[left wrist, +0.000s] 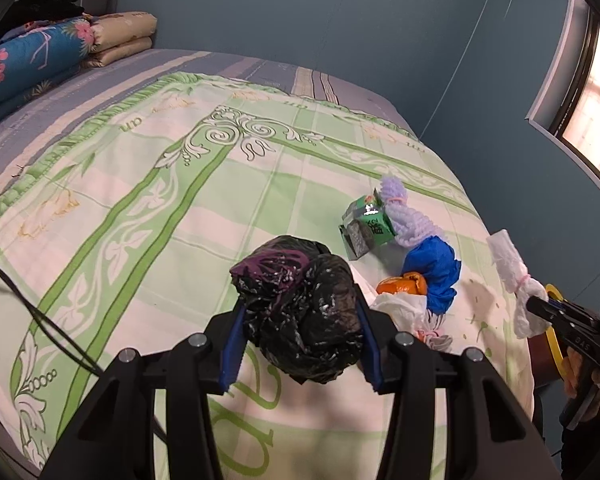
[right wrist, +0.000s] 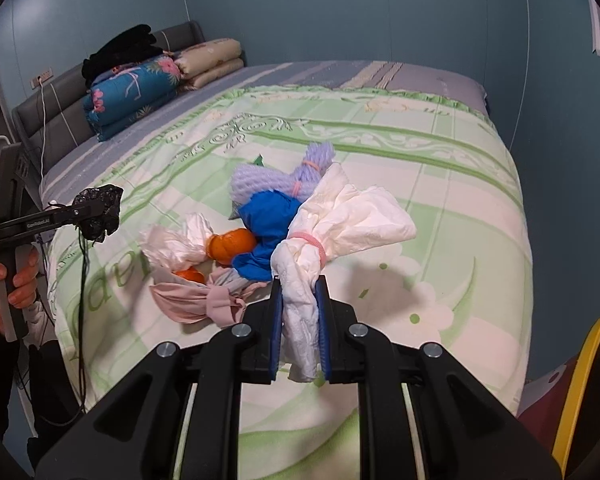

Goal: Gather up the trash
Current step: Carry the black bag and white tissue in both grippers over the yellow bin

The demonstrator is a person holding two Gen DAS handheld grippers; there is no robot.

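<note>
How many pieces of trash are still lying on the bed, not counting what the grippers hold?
6, all clustered mid-bed: green carton, purple foam net, blue wad, orange peel, white tissue bundle, pink knotted cloth. A second peel piece sits at the cloth; more may be hidden.

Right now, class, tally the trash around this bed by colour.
White tissue bundles: 2
Black crumpled plastic bag: 1
Blue crumpled plastic: 1
Lilac foam net: 1
Green carton: 1
Orange peel pieces: 2
Pink knotted cloth: 1
Total: 9

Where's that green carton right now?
The green carton lies on the bed's green patterned quilt, right of centre in the left wrist view, touching the lilac foam net and beyond the blue wad.
</note>
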